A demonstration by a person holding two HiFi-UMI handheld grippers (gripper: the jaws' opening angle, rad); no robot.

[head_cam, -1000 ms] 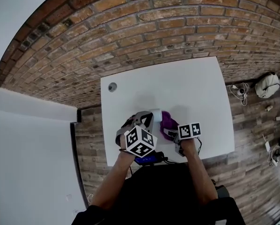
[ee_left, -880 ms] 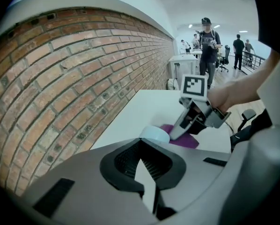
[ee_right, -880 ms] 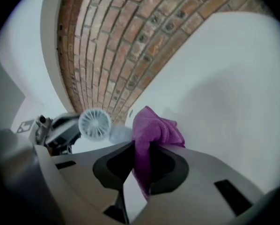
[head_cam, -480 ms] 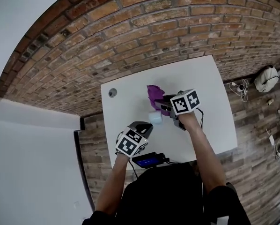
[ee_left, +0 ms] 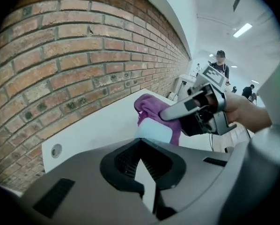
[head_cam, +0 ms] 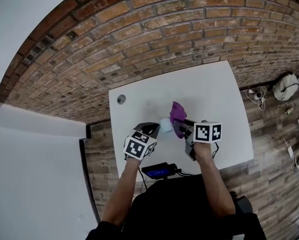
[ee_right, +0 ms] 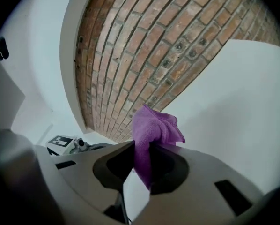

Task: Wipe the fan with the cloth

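The small pale fan on the white table showed half-hidden beyond the left gripper's clenched fingers, the right gripper's fingers grasping the purple cloth that screened it in the right gripper view.

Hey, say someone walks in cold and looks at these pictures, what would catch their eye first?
The bright purple cloth stands out first, pinched in the right hand-held gripper over the middle of the white table. Just left of it is a small pale fan, with the shut left hand-held gripper close beside it. Behind the table runs a red brick wall.
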